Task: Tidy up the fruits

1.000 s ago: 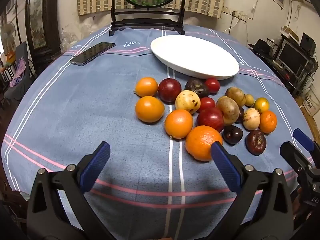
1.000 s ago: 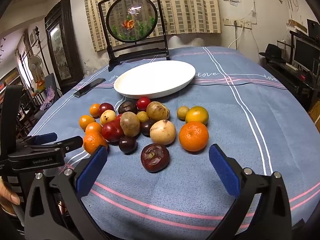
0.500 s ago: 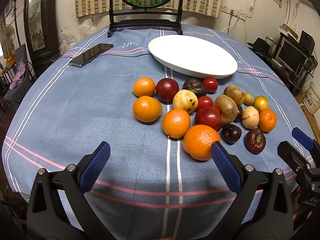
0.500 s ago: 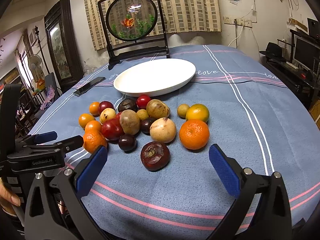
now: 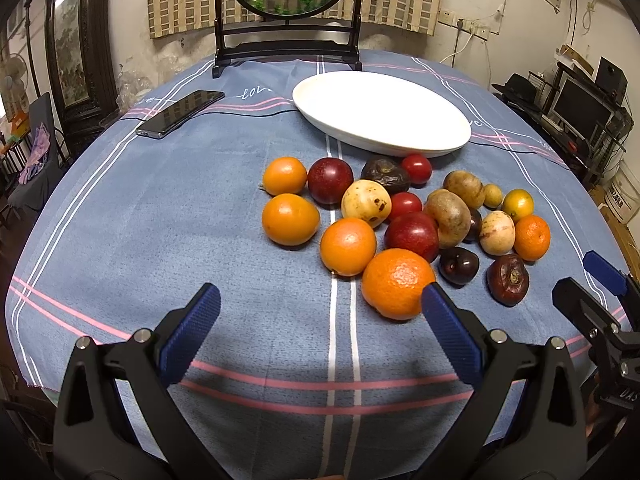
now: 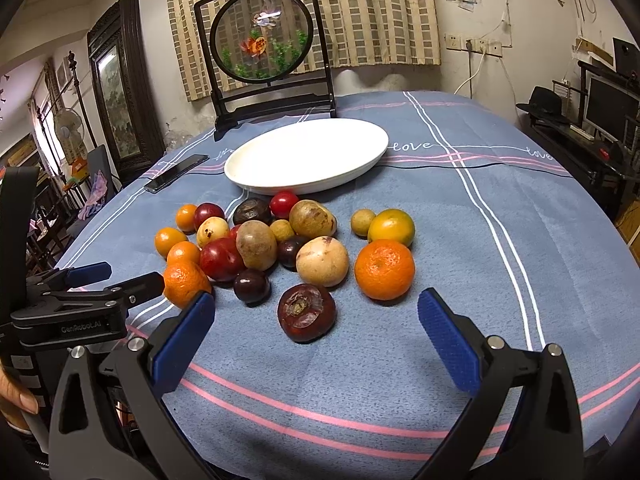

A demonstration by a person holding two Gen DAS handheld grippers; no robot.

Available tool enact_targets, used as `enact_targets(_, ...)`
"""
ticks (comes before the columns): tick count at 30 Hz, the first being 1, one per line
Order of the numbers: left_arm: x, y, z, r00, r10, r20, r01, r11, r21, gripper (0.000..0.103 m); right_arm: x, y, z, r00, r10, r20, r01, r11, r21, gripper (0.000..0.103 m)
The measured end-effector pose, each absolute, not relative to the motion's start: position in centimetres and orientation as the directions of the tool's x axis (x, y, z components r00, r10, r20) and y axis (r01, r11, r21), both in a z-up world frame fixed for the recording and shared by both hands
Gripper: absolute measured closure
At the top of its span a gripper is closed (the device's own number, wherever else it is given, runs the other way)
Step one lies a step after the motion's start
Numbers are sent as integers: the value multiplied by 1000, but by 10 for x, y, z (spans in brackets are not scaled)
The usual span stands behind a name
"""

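Several fruits lie in a loose pile on the blue tablecloth: oranges, red plums, brown passion fruits, small tomatoes. A big orange (image 5: 396, 283) lies nearest my left gripper (image 5: 316, 326), which is open and empty just in front of it. A dark brown fruit (image 6: 306, 312) lies nearest my right gripper (image 6: 316, 334), also open and empty. An orange tangerine (image 6: 384, 269) sits beside it. An empty white oval plate (image 5: 400, 136) (image 6: 352, 168) stands behind the pile.
A black phone (image 5: 180, 113) lies at the far left of the table. A framed round goldfish screen (image 6: 264, 44) stands at the table's back edge. Shelves with a monitor (image 5: 580, 108) stand to the right. The left gripper (image 6: 92, 300) shows in the right view.
Both grippers have edged slightly forward toward the fruit pile. Nothing was taken hold of; the fruits and plate have not moved.
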State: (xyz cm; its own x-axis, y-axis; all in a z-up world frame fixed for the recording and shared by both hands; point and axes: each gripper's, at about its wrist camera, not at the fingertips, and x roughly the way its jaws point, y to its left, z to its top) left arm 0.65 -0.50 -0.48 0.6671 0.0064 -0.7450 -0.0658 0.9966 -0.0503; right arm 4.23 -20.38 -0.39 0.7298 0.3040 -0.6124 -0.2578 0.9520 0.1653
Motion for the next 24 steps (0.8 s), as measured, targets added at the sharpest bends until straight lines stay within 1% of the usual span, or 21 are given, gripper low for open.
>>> enact_targets(24,8,-7,-9,660,3,-752,-55,997,-45,2,44,-205,-7,728,289,-622,-248,956,154,1)
